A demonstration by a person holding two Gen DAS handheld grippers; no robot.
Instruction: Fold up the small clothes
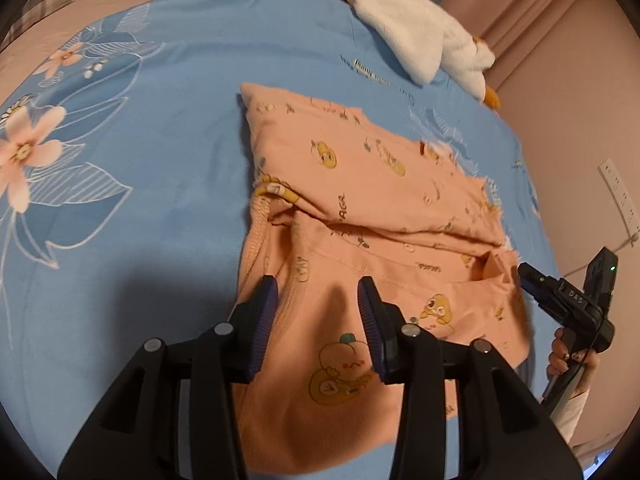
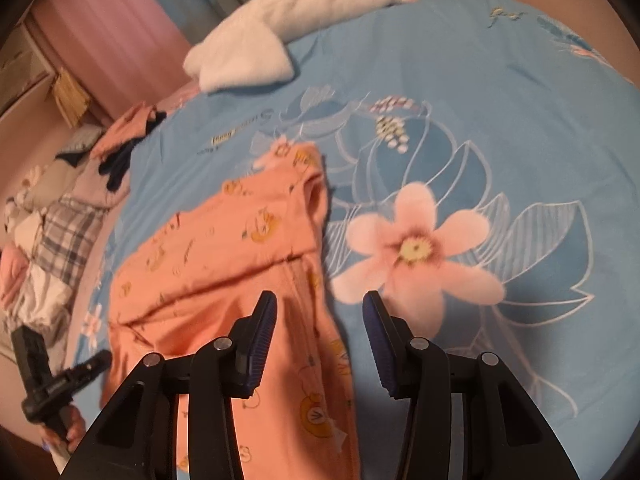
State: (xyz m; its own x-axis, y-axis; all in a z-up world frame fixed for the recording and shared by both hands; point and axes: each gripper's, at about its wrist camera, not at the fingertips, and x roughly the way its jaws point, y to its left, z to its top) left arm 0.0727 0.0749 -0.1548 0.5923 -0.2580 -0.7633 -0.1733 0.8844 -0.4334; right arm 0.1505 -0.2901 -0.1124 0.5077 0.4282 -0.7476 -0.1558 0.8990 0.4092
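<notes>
A small peach garment (image 1: 360, 208) with yellow cartoon prints lies partly folded on the blue flowered bedcover (image 1: 160, 160). My left gripper (image 1: 318, 294) is open and empty, hovering over the garment's near part. The right gripper (image 1: 532, 280) shows at the garment's right edge in the left wrist view. In the right wrist view the garment (image 2: 224, 264) lies left of centre. My right gripper (image 2: 320, 308) is open and empty above the garment's right edge. The left gripper (image 2: 96, 362) shows at the far left, its jaws unclear.
A white plush toy (image 1: 416, 32) with orange parts lies at the bed's far edge, also in the right wrist view (image 2: 280, 28). A pile of clothes and plaid fabric (image 2: 60, 216) lies left of the cover. A pink wall with sockets (image 1: 620, 196) is right.
</notes>
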